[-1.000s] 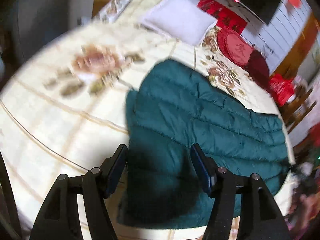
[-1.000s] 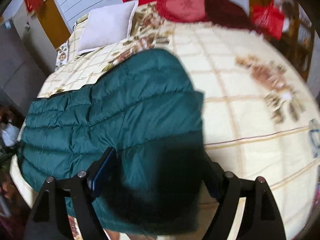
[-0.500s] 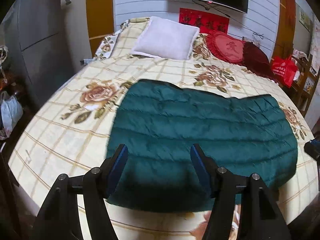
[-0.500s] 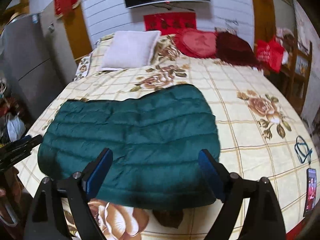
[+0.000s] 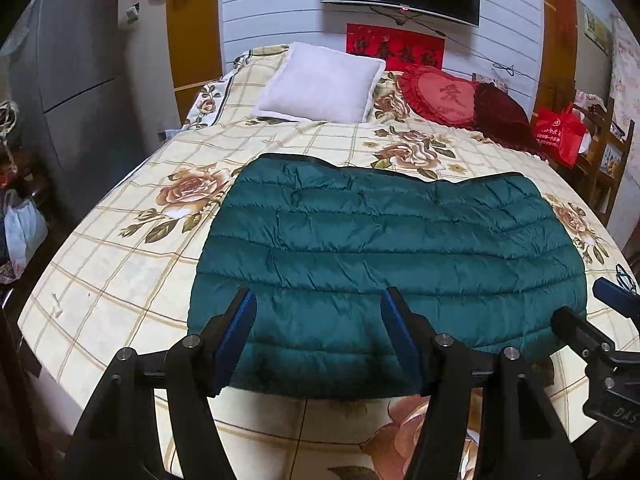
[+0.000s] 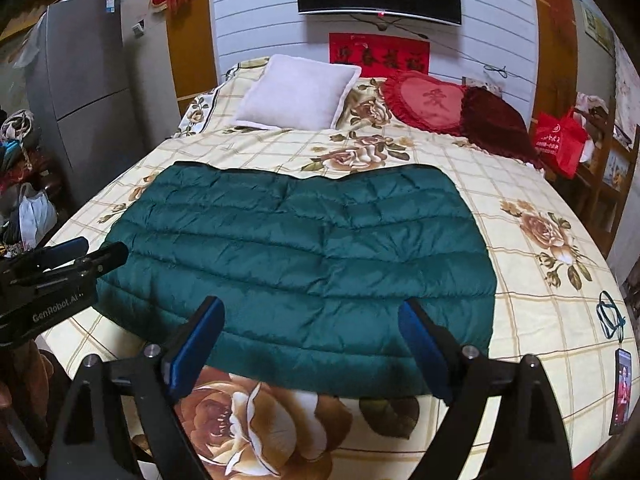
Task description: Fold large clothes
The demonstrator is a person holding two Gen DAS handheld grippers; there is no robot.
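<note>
While the green padded jacket (image 5: 384, 256) lies flat in a tidy rectangle across the near end of the bed (image 5: 120, 264), both tongs hang above its near edge, apart from it. Left gripper (image 5: 318, 332) gapes wide, empty; right gripper (image 6: 312, 340) the same. It looks folded already, perhaps one more fold left. Beyond the jacket sit a white pillow (image 6: 296, 98) and red cushions (image 6: 424, 104); nothing blocks the way.
</note>
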